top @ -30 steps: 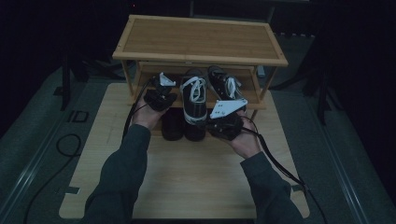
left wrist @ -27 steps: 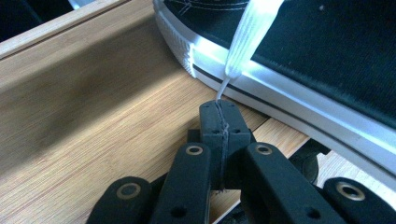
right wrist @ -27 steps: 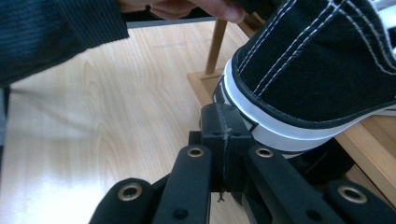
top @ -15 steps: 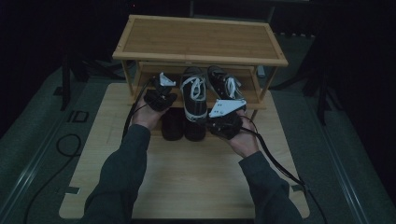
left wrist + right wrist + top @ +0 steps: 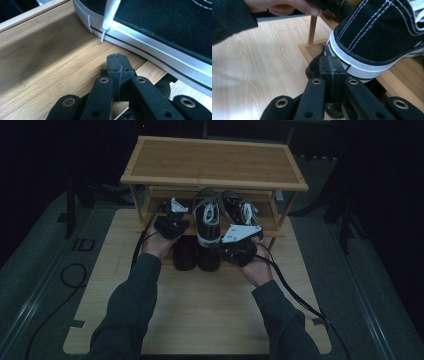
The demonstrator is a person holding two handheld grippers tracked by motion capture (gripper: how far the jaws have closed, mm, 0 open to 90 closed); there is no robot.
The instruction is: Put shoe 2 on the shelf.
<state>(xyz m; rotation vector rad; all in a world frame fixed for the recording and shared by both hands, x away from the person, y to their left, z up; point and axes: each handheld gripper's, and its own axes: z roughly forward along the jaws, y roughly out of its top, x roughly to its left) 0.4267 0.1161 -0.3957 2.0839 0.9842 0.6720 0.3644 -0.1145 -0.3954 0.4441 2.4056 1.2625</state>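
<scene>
High view: a 2-tier bamboo shoe rack (image 5: pixel 215 165) stands at the far side of the pale wooden counter (image 5: pixel 200 320). On the rack's lower shelf sit 2 black canvas sneakers with white laces and white rubber soles: the left sneaker (image 5: pixel 207 220) overhangs the shelf's front edge, and the right sneaker (image 5: pixel 240 210) lies beside it, farther in. Below the shelf's front edge, 2 dark rounded shapes (image 5: pixel 196 254) rest on the counter; what they are I cannot tell. The left gripper (image 5: pixel 171 222) hovers at the rack's lower shelf, left of the overhanging sneaker, and the right gripper (image 5: pixel 239 245) sits just in front of that shelf, beside the sneaker's heel.

Left gripper view: the jaws are pressed together with nothing between them, resting over the shelf's slats (image 5: pixel 50 62), near the sneaker's white sole (image 5: pixel 155 55) and 1 dangling lace tip (image 5: pixel 106 25).

Right gripper view: the jaws are likewise closed and empty, pointing at the sneaker's heel (image 5: pixel 372 47), which juts past the shelf edge.

Judging by this, both sneakers are on the rack, but 1 is not fully seated; nudging it deeper seems to remain.
</scene>
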